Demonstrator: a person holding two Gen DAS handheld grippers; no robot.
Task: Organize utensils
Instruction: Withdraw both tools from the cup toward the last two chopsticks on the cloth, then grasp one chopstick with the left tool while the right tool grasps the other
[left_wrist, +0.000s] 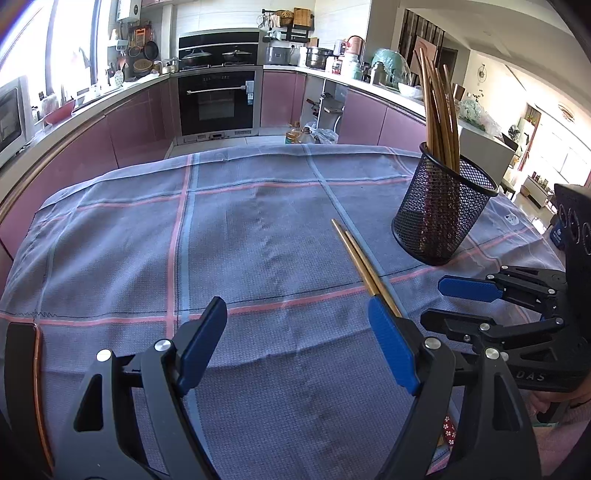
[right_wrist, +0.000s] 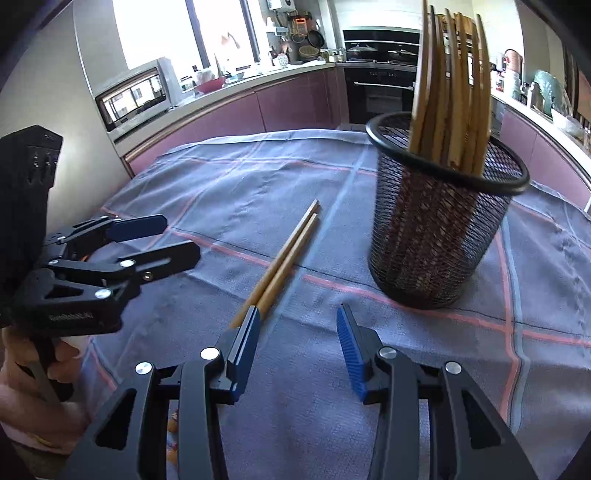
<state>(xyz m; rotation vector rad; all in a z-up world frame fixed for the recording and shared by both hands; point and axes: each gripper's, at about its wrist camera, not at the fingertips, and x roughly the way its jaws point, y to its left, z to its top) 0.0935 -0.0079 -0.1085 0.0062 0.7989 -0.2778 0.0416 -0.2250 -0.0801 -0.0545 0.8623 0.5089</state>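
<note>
A: Your left gripper (left_wrist: 295, 347) stood spread wide and empty; your right gripper (right_wrist: 295, 350) was part-spread, nothing pinched. The chopstick pair (right_wrist: 286, 262) lay on the tablecloth (left_wrist: 129, 240) beside the mesh holder (right_wrist: 439, 236).

B: They looked light, stiff and slick, so you'd best pinch mid-shaft. Their near ends were hidden behind your fingers.

My left hand-held gripper (left_wrist: 297, 343) hides the near ends of the two loose chopsticks (left_wrist: 360, 258) — whether a pad touches them, I cannot tell. The mesh holder (right_wrist: 439, 229) blurs in the right wrist view, its chopstick tops cut off.
</note>
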